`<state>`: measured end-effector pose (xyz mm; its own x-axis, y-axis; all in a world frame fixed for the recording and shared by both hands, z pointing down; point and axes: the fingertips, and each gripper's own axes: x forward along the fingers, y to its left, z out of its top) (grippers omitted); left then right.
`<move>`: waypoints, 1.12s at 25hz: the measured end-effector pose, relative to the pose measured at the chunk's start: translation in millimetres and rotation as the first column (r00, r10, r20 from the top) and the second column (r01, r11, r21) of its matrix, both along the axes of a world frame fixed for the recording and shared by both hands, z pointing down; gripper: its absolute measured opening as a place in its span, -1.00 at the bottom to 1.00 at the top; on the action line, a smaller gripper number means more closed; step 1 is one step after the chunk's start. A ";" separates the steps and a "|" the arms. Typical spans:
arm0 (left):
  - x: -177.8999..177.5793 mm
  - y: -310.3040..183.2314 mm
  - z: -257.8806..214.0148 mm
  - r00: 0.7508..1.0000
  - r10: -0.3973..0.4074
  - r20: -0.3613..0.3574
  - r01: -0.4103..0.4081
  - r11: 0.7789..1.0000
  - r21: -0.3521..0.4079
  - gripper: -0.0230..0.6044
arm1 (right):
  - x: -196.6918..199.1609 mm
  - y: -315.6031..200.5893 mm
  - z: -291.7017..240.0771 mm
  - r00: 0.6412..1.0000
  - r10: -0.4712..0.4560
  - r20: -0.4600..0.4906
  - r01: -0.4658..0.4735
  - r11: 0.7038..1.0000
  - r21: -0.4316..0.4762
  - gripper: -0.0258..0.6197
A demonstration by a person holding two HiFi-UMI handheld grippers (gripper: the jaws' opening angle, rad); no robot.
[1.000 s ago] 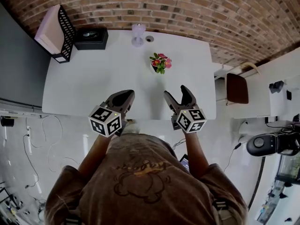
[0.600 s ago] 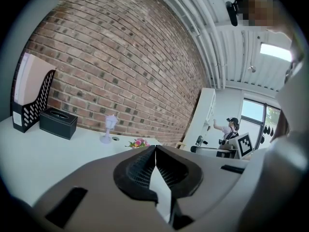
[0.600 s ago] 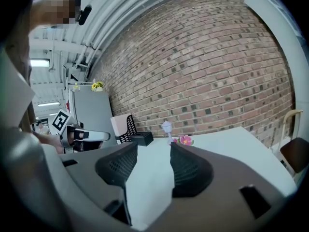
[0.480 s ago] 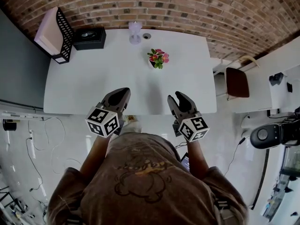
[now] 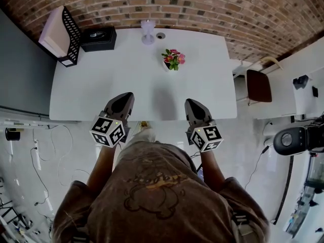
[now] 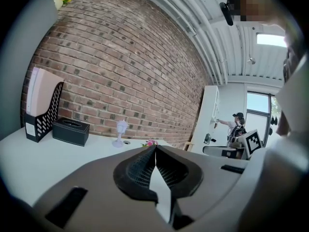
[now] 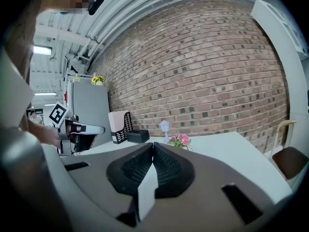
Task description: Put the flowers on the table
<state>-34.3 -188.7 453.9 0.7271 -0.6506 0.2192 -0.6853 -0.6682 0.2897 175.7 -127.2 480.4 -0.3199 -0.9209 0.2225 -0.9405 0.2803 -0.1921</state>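
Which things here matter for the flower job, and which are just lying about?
Job:
- flowers
- table

Lying about:
- file holder
- black box
- clear stemmed ornament
- chair

We see a table (image 5: 91, 90) with a smooth, matt white top that carries only a faint sheen. The brick wall (image 5: 212, 9) behind it is rough, dull red brick with recessed grey mortar. The file holder (image 5: 72, 32) is a black perforated mesh; metal or plastic, we cannot tell. The black box (image 5: 97, 40) has a soft, leather-like sheen. The small lamp (image 5: 147, 32) looks translucent, glass or clear plastic. The chair (image 5: 259, 86) has a smooth dark-brown seat. The left gripper (image 5: 125, 96) has a matt grey plastic shell, and its pads (image 6: 140, 170) are black and finely ribbed, like rubber. The T-shirt (image 5: 152, 186) is soft brown cloth.
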 end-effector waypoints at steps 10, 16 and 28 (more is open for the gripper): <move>-11.2 -3.1 10.6 1.000 -0.023 0.022 0.022 1.000 0.014 -0.86 | -9.3 -2.8 13.0 0.997 -0.011 -0.071 0.011 1.000 -0.005 -0.91; -5.7 -5.1 9.5 0.999 -0.033 0.023 0.032 0.999 0.017 -0.86 | -6.1 -2.1 21.2 0.997 -0.008 -0.079 0.005 0.999 -0.037 -0.92; -1.2 -4.4 15.5 0.999 -0.046 0.015 0.046 0.999 -0.010 -0.86 | -2.0 -7.5 20.4 0.997 -0.012 -0.074 0.010 1.000 -0.029 -0.91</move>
